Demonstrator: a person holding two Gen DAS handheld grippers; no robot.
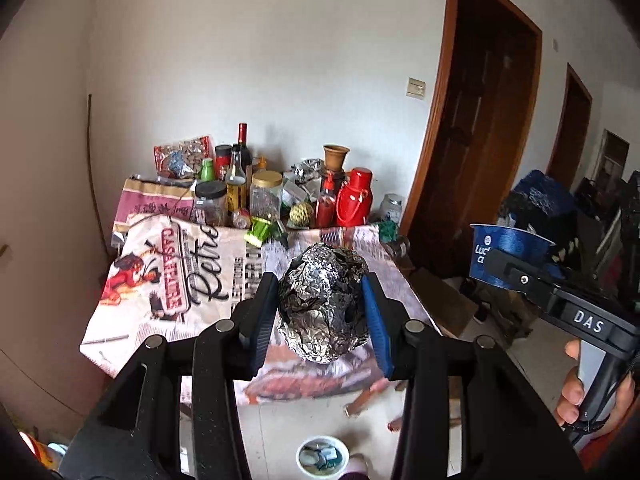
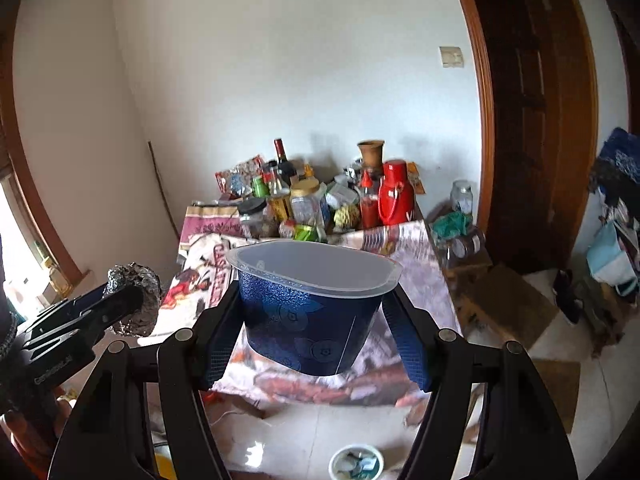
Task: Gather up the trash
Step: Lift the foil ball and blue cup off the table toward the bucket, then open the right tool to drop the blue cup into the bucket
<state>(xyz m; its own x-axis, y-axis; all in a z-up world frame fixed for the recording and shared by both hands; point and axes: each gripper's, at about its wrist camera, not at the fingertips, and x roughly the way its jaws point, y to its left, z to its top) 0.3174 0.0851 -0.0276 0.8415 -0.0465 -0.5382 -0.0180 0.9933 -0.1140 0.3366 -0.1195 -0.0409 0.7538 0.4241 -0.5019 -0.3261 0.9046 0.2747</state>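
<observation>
My left gripper (image 1: 322, 308) is shut on a crumpled ball of aluminium foil (image 1: 324, 300) and holds it in the air in front of the table. The same foil ball (image 2: 134, 300) shows at the left of the right wrist view. My right gripper (image 2: 316, 320) is shut on a blue plastic cup with a clear rim (image 2: 312, 304), held above the table's near edge. That cup (image 1: 508, 256) shows at the right of the left wrist view. A small white bin (image 1: 322, 456) with scraps inside stands on the floor below; it also shows in the right wrist view (image 2: 356, 462).
A table with a printed cloth (image 1: 176, 272) holds bottles, jars and a red thermos (image 1: 354, 200) at its back. Cardboard (image 2: 508, 304) and bags lie on the floor to the right, beside a brown door frame (image 2: 484, 120).
</observation>
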